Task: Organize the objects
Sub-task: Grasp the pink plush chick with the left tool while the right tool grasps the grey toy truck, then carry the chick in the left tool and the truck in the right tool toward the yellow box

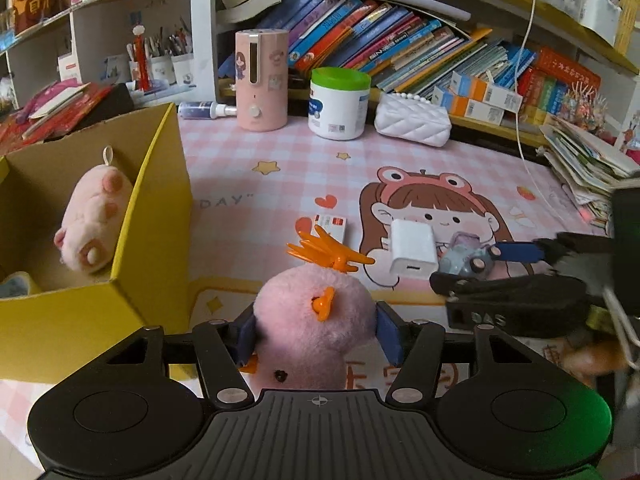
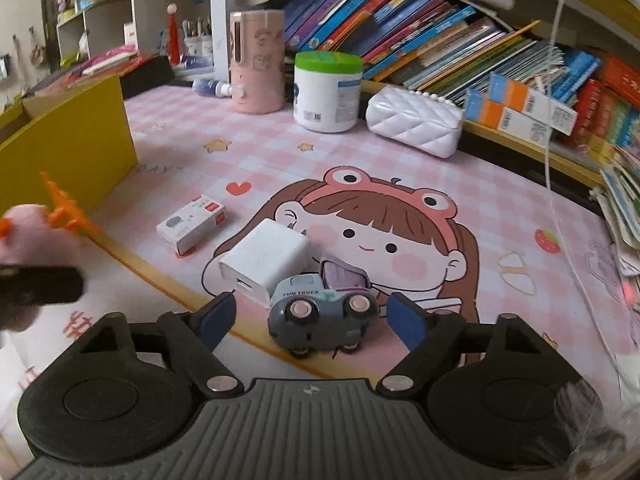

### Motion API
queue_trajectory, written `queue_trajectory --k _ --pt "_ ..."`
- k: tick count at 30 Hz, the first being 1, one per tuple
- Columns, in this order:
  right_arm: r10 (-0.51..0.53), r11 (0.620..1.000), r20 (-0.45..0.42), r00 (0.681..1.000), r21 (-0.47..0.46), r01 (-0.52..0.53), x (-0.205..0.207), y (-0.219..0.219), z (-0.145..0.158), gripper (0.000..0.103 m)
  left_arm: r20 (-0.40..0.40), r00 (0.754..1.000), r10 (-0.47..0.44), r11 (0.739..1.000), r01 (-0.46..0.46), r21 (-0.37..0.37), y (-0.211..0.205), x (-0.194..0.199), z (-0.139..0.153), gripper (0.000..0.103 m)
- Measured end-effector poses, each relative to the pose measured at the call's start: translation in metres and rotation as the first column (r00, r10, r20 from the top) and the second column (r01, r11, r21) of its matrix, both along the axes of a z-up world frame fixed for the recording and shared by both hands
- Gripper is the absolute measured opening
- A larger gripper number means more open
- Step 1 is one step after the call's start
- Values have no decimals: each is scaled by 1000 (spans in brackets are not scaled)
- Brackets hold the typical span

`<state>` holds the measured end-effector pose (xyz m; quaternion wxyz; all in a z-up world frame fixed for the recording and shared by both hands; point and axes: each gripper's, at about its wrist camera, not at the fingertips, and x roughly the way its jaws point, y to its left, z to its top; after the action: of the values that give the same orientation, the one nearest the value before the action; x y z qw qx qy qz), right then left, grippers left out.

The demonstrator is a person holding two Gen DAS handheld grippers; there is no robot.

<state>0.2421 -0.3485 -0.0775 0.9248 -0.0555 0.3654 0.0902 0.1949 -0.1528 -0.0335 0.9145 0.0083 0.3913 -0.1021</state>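
A: Midway through the tidying, by the look of it; left gripper (image 1: pixel 316 330) clamped on the pink plush toy (image 1: pixel 310 316), blue pads sunk into the fur on both sides, toy low in the centre of the left wrist view, just beside the yellow cardboard box (image 1: pixel 156 240) at left.

B: And the right?

A: Right gripper (image 2: pixel 310 320) straddling the toy truck (image 2: pixel 320 316) at lower centre of its own view — jaws partly open, a sliver of mat visible between each blue pad and the truck; nothing gripped yet. Truck lying tipped, wheels toward the lens, touching the white charger (image 2: pixel 266 266) behind it.

B: Next move, then?

A: Probably two things: carrying the plush over the box wall toward the upper left and letting go above the pink pig plush (image 1: pixel 94 216) already inside; closing squarely on the truck without nudging the charger or the small white carton (image 2: pixel 190 224) farther back.

B: Anything given by one view only?

A: Box interior and the pig — left wrist view only; from the right wrist just the yellow outer wall at upper left. Gap at the truck's sides — right wrist view only; from the left, merely a dark arm and one blue pad reaching in from the right edge. Plush in the right view — just a pink blur with orange spikes at the left edge.
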Motion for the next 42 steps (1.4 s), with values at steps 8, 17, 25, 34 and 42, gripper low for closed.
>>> queue_trajectory --k 8,17,25,34,42 --pt "-17 1000 -58 998 -10 16 13 -6 -15 61 18 1000 -2 1000 3 -24 7 -10 5 58" --pt "-91 995 -51 995 35 93 -20 0 20 61 43 999 -28 998 30 -48 12 -22 12 58" --pt "-129 991 -6 992 26 129 -60 21 42 61 52 997 -50 996 54 -77 26 -43 13 58" --pt "-112 994 7 994 -6 112 -104 60 53 61 58 998 -25 994 31 -108 65 -75 15 58" --pt "-80 996 3 997 -29 80 -143 107 56 61 36 999 9 992 -5 -125 112 -111 9 58"
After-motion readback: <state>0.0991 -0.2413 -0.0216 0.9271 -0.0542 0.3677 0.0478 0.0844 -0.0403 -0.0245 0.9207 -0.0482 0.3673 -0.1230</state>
